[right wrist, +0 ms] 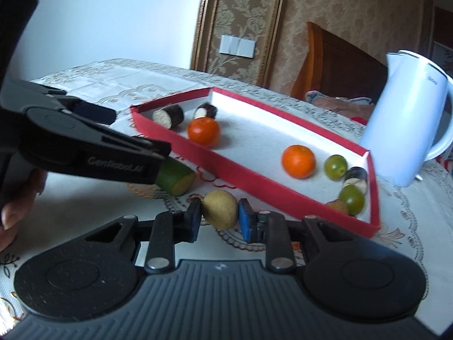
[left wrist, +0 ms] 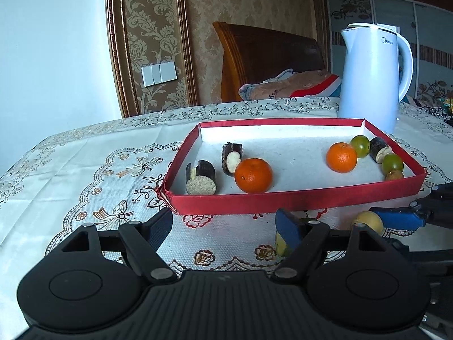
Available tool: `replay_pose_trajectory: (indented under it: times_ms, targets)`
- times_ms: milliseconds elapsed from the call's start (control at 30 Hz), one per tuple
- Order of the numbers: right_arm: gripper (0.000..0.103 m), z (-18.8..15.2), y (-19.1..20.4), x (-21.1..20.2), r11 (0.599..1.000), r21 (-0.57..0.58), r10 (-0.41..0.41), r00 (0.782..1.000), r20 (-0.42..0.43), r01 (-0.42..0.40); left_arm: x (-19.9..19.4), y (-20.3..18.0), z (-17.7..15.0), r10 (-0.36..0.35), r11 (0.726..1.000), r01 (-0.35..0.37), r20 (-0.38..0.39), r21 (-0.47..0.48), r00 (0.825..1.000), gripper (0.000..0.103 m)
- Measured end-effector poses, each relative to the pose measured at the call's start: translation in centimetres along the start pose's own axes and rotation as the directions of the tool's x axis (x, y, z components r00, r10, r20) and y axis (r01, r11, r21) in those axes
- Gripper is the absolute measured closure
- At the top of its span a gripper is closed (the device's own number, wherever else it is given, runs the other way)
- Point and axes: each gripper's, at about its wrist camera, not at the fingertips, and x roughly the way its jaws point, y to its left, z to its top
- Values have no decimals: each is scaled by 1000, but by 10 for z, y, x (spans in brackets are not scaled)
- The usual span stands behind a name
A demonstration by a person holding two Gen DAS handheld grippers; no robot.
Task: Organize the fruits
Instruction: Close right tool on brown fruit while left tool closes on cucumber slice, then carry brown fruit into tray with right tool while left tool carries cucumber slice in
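My right gripper [right wrist: 220, 221] is pinching a small tan round fruit [right wrist: 220, 209], pads touching it on both sides, just in front of the red tray's [right wrist: 254, 175] near wall, over the tablecloth [right wrist: 93, 85]. From the left wrist view that same fruit [left wrist: 368, 221] shows beside the tray's near right corner.

My left gripper [left wrist: 226, 226] is spread wide, nothing between its fingers. A green-skinned cut piece [right wrist: 177, 180] lies on the cloth just beside its right finger; I cannot tell whether they touch.

Inside the tray [left wrist: 311, 195]: two dark-skinned cut pieces [left wrist: 201, 181] and one orange [left wrist: 253, 175] at the left end. Toward the right end, a second orange [left wrist: 341, 157], two green round fruits [left wrist: 360, 146], another dark cut piece [left wrist: 380, 150] and a small brown fruit [left wrist: 394, 175] clustered along the right wall.

White kettle [left wrist: 373, 76] stands on the cloth behind the tray's far right corner.
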Motion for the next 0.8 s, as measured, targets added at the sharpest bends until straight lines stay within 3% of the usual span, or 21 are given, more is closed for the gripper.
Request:
replay_pose_trajectory:
  times_ms: [133,200,433,567,733,800]
  targets:
    - [77,1,-9,1,998,26,-57,998,1,57,0,0,1,-19,999,19,-7,-32,1000,23]
    - [77,0,-12,-1,994,27,-103,995,17,102,3,-4,0,-33,999,32,-31,-22,999,18]
    - [77,0,-26,-1,974,46,-221,975,23,220,-7,-20,-3,-36,999,36,19,39,999,13]
    - [77,-1,-37,-4,966,89,-247,969,24,244,-8,-35,-4,-33,995,30,36,98,999,13]
    - [77,-4,-53,-13,954,158,-260,965,26,253,-8,-38,-3,-18,994,14,40,106,999,13]
    - [77,-4,-57,-16,952,163,-266,963,30,258,-19,-35,-4,-60,996,56,54,76,997,15]
